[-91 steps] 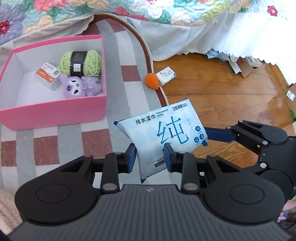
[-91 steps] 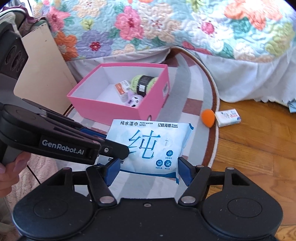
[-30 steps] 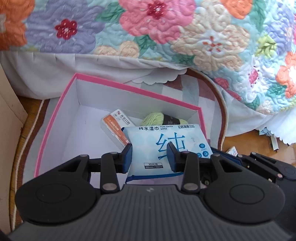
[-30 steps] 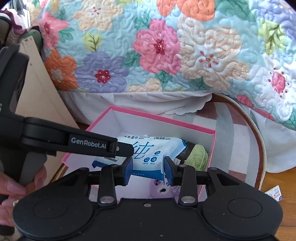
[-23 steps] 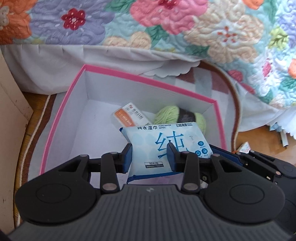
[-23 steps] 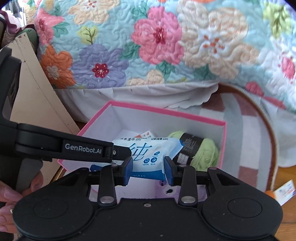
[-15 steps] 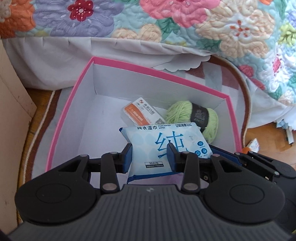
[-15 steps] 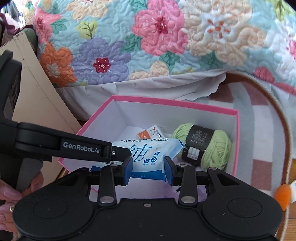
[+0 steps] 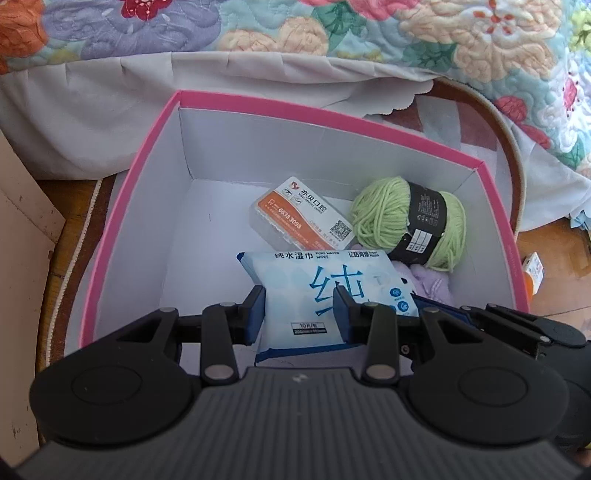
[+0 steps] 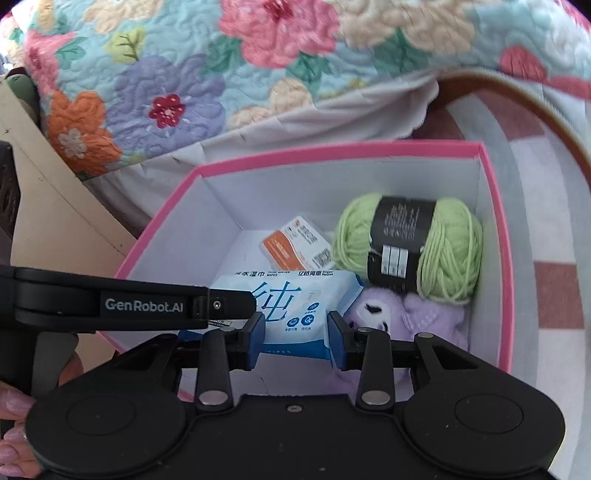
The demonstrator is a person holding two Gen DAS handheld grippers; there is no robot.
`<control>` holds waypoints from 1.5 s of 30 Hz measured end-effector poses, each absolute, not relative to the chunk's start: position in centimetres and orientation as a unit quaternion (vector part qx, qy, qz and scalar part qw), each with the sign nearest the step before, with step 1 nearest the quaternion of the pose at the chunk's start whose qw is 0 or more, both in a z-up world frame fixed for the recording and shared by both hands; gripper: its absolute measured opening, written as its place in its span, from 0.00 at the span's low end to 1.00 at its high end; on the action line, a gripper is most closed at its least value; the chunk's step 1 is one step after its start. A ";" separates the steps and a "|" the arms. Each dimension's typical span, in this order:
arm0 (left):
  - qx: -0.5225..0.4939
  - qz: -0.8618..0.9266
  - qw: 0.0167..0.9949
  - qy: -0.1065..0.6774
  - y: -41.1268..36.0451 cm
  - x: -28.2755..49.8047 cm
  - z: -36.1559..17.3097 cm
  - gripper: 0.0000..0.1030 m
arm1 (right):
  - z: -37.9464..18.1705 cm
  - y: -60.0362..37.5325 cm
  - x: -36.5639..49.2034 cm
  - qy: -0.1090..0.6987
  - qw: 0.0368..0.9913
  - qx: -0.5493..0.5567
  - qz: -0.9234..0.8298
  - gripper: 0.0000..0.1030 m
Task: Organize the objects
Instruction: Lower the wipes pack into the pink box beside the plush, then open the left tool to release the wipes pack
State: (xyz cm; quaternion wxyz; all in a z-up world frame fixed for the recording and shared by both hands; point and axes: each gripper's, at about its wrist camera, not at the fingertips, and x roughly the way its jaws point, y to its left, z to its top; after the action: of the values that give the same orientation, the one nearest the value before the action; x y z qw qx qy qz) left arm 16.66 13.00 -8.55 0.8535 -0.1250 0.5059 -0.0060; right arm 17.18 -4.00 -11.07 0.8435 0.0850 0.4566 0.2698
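Note:
A blue and white pack of wet wipes (image 9: 325,291) (image 10: 295,299) hangs inside the pink box (image 9: 125,206) (image 10: 495,206), just above its white floor. My left gripper (image 9: 299,314) is shut on the pack's near edge. My right gripper (image 10: 295,332) is shut on its right end. In the box lie a green yarn ball (image 9: 406,221) (image 10: 406,243), an orange and white small case (image 9: 299,218) (image 10: 295,243) and a purple plush toy (image 10: 399,314) (image 9: 432,280), which the pack partly covers.
The box stands on a striped rug (image 10: 546,206) against a bed with a flowered quilt (image 9: 332,29) (image 10: 184,74) and a white bed skirt (image 9: 92,110). A beige board (image 10: 55,199) is at the left. A person's hand (image 10: 14,435) holds the left gripper's handle. Wood floor (image 9: 561,266) lies at the right.
Both grippers have sunk with the wipes pack from above the box rim down into the box. The view has tilted down, so the box's contents look larger and closer.

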 end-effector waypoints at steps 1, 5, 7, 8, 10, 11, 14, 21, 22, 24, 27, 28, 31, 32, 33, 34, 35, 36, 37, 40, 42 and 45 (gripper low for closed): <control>-0.123 -0.009 0.854 0.506 13.0 16.7 -8.6 0.36 | -11.2 -4.0 17.2 0.459 0.842 0.089 0.268 0.41; -0.129 -0.028 0.854 0.503 13.4 16.6 -8.7 0.36 | -11.8 -4.1 17.4 0.468 0.840 0.093 0.258 0.42; -0.127 -0.026 0.855 0.503 13.4 16.7 -8.8 0.36 | -12.0 -4.2 17.4 0.471 0.837 0.102 0.258 0.42; -0.123 -0.025 0.855 0.503 13.4 16.8 -8.8 0.36 | -12.1 -4.2 17.4 0.472 0.836 0.103 0.259 0.42; -0.122 -0.023 0.854 0.505 13.5 16.9 -9.0 0.36 | -12.3 -3.9 17.4 0.473 0.837 0.098 0.258 0.42; -0.120 -0.021 0.854 0.506 13.5 16.9 -9.0 0.36 | -12.4 -3.8 17.3 0.474 0.837 0.096 0.257 0.42; -0.111 -0.016 0.854 0.509 13.5 17.0 -9.3 0.36 | -12.7 -3.6 17.4 0.476 0.836 0.102 0.254 0.42; -0.109 -0.008 0.849 0.518 13.5 17.4 -10.0 0.36 | -12.4 -3.6 17.4 0.475 0.837 0.092 0.258 0.42; -0.109 -0.007 0.848 0.518 13.5 17.4 -10.0 0.36 | -12.4 -3.6 17.5 0.477 0.835 0.091 0.259 0.42; -0.110 -0.007 0.849 0.517 13.5 17.3 -10.1 0.36 | -12.4 -3.5 17.5 0.476 0.836 0.088 0.257 0.42; -0.109 -0.005 0.850 0.516 13.5 17.4 -10.2 0.36 | -12.4 -3.5 17.0 0.460 0.846 0.097 0.250 0.42; -0.109 -0.005 0.850 0.516 13.5 17.4 -10.3 0.36 | -12.4 -3.5 17.0 0.459 0.847 0.095 0.250 0.42; -0.108 -0.002 0.850 0.516 13.6 17.5 -10.4 0.36 | -12.5 -3.3 17.4 0.467 0.843 0.090 0.251 0.42; -0.107 -0.002 0.850 0.516 13.6 17.5 -10.4 0.36 | -12.6 -3.2 17.4 0.467 0.843 0.089 0.251 0.43; -0.107 -0.001 0.851 0.514 13.6 17.5 -10.4 0.36 | -12.6 -3.1 17.4 0.467 0.843 0.086 0.252 0.43; -0.107 0.000 0.853 0.511 13.7 17.5 -10.4 0.36 | -12.6 -3.0 17.4 0.467 0.843 0.082 0.253 0.43; -0.108 0.001 0.854 0.510 13.8 17.6 -10.4 0.36 | -12.6 -2.8 17.6 0.470 0.842 0.076 0.255 0.43; -0.112 0.003 0.853 0.509 13.9 17.6 -10.4 0.36 | -12.6 -2.6 17.7 0.474 0.840 0.070 0.255 0.43; -0.117 0.005 0.853 0.508 14.1 17.7 -10.4 0.36 | -12.7 -2.5 17.8 0.480 0.837 0.064 0.255 0.43; -0.122 0.015 0.856 0.502 14.5 17.5 -9.9 0.36 | -12.6 -2.6 17.8 0.487 0.834 0.056 0.255 0.43; -0.124 0.017 0.863 0.489 14.7 17.2 -8.9 0.36 | -12.3 -2.9 17.6 0.490 0.833 0.050 0.251 0.43; -0.125 0.022 0.866 0.484 14.8 16.6 -7.6 0.37 | -11.2 -3.5 17.2 0.485 0.838 0.036 0.247 0.44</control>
State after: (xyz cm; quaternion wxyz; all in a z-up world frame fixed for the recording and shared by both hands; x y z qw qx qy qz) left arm 16.60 14.83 -7.59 0.8661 -0.1249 0.4836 0.0218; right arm 17.16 -3.45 -11.18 0.8384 0.0362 0.4846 0.2469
